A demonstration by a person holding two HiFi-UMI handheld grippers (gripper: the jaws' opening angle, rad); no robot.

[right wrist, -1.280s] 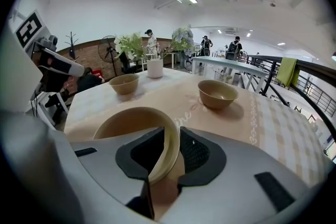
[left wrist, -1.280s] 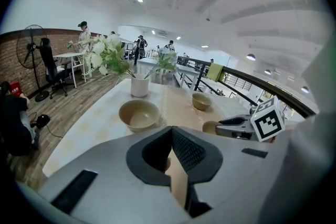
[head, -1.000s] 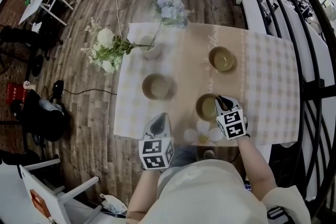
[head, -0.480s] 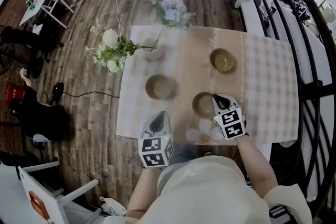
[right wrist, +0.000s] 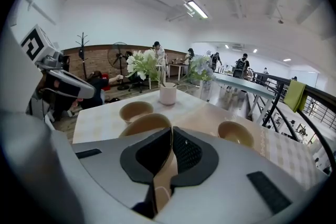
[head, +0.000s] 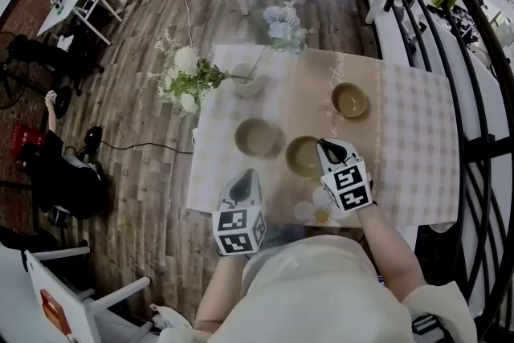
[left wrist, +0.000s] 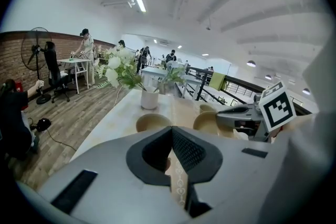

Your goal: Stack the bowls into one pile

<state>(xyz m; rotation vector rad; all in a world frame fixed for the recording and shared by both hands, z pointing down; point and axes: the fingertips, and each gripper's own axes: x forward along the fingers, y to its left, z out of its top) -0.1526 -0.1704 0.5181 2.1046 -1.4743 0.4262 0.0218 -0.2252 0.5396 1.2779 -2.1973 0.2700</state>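
Three tan bowls are on the cloth-covered table [head: 418,165]. My right gripper [head: 325,145] is shut on the near rim of one bowl [head: 303,156] and holds it just above the cloth; its jaws have just been closing on that rim, which shows between the pads in the right gripper view [right wrist: 144,124]. A second bowl [head: 257,137] stands close to its left, also seen as the left bowl [right wrist: 135,110]. The third bowl [head: 350,100] stands farther back on the right. My left gripper [head: 242,182] hangs shut and empty over the table's near edge.
A white vase [head: 247,81] with white and blue flowers [head: 186,76] stands at the table's back left. A flower-shaped white piece [head: 320,210] lies by the near edge. A black railing [head: 482,76] runs along the right. Wooden floor surrounds the table.
The right gripper has risen and moved left with its bowl, off the spot beside the flower-shaped piece and closer to the left bowl. The left gripper has barely shifted.
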